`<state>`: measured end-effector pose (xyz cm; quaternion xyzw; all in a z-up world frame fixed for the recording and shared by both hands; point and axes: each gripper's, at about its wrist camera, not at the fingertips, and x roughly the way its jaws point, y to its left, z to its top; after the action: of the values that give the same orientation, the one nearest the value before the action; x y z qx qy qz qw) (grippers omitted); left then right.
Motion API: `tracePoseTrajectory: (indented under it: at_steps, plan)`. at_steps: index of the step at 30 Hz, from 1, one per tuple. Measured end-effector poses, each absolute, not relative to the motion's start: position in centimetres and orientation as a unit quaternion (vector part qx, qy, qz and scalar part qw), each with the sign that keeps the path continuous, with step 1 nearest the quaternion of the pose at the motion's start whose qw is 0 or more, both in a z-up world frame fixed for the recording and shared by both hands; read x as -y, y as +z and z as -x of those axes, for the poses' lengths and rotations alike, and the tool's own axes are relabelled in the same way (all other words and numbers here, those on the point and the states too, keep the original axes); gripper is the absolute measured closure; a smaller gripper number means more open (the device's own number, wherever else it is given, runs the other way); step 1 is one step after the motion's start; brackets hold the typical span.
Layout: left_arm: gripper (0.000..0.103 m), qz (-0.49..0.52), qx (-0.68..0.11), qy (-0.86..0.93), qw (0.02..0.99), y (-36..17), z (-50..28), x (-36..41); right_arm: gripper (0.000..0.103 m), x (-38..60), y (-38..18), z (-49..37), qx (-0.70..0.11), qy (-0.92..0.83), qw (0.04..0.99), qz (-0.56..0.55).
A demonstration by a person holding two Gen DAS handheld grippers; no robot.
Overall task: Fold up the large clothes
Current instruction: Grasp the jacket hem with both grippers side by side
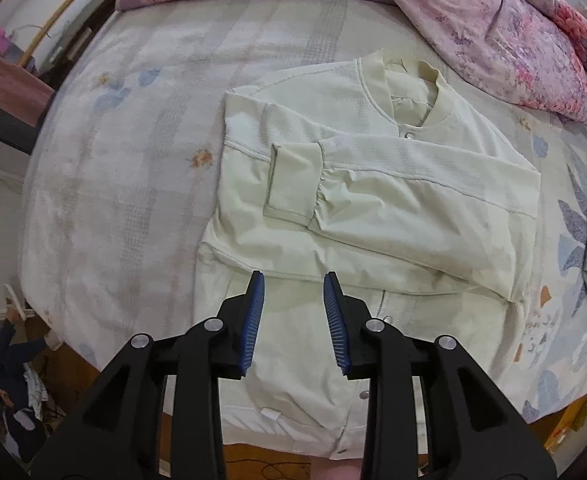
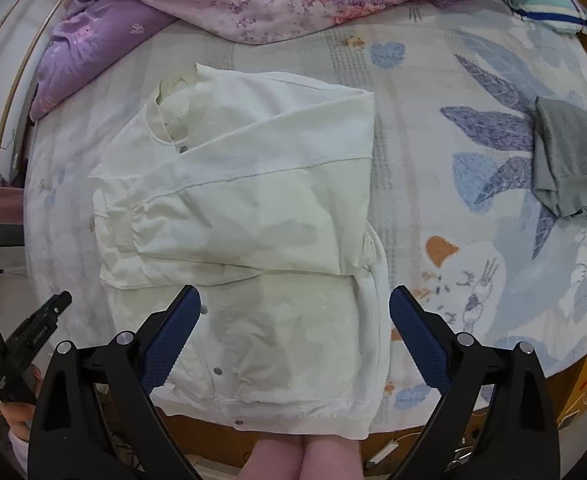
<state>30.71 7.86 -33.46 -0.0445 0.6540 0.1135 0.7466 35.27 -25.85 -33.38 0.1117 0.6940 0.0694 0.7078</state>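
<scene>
Cream jacket (image 1: 373, 200) lies sleeves-folded, its small hem tag unreadable; left claw (image 1: 293, 320) and right claw (image 2: 293, 336) both released above it.

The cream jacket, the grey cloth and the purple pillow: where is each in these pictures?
cream jacket (image 1: 373, 208): left wrist view, on its folded-over sleeve.
grey cloth (image 2: 569, 160): right wrist view, on its middle.
purple pillow (image 2: 93, 52): right wrist view, on its top face.
</scene>
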Motion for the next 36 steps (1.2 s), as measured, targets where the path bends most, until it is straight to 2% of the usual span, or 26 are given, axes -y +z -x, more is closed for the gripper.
tracePoseTrajectory:
  at_steps: [6,13,16,28,34,36]
  plan:
    - [0.062,0.025,-0.656,0.13,0.743,-33.1,-30.6,-7.2,0.011,26.6,-34.5,-36.6,-0.7,0.07,0.701,-0.117]
    - [0.058,0.032,-0.668,0.132,0.731,-34.8,-31.5,-8.3,0.011,26.7,-35.9,-38.9,-0.705,0.059,0.698,-0.115]
    - [0.052,0.044,-0.671,0.125,0.73,-35.7,-32.7,-9.7,0.011,26.9,-36.9,-40.3,-0.71,0.047,0.693,-0.116]
    - [0.035,0.05,-0.686,0.12,0.716,-40.0,-43.6,-18.2,0.01,26.8,-41.9,-47.4,-0.742,-0.019,0.662,-0.106]
    - [0.019,0.073,-0.696,0.105,0.707,-42.9,-49.3,-21.7,0.01,26.8,-45.3,-51.1,-0.761,-0.031,0.642,-0.089]
    - [0.017,0.08,-0.704,0.102,0.698,-44.4,-50.7,-22.3,0.01,27.1,-46.8,-52.3,-0.768,-0.036,0.632,-0.098]
